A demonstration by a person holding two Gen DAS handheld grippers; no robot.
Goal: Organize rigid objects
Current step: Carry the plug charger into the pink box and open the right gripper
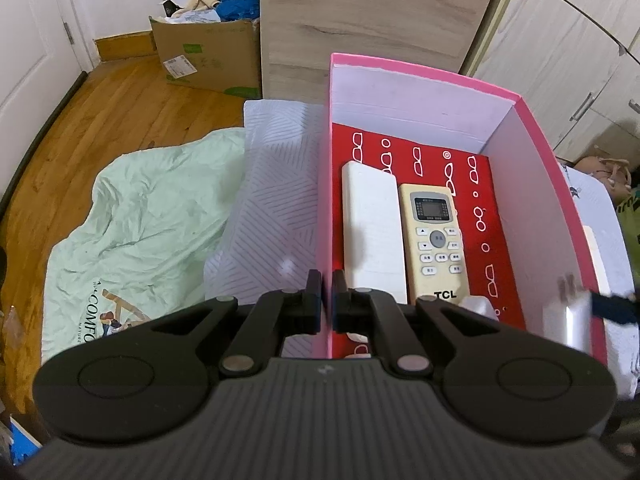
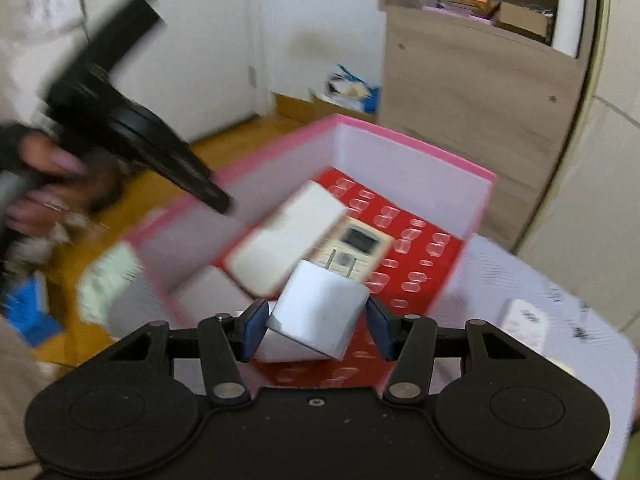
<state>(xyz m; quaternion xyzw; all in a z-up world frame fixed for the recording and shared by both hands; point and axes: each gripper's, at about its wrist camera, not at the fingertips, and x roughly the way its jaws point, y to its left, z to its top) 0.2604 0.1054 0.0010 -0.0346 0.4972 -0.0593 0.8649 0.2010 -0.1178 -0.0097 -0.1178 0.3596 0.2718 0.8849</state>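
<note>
A pink box [image 1: 556,216] with a red patterned floor holds a white rectangular block [image 1: 374,232] and a cream TCL remote [image 1: 436,240] side by side. My left gripper [image 1: 327,280] is shut on the box's left wall [image 1: 325,208]. My right gripper [image 2: 316,320] is shut on a white plug adapter [image 2: 320,312], held over the box's near end [image 2: 320,372]; the adapter also shows blurred at the box's right wall in the left wrist view [image 1: 568,320]. The left gripper shows blurred in the right wrist view [image 2: 132,128].
The box rests on a white striped cover [image 1: 272,200]. A mint green sheet [image 1: 140,232] lies left on the wooden floor. A cardboard box [image 1: 208,56] stands by a wooden cabinet [image 1: 360,12]. Another small white object [image 2: 524,320] lies on the cover right of the box.
</note>
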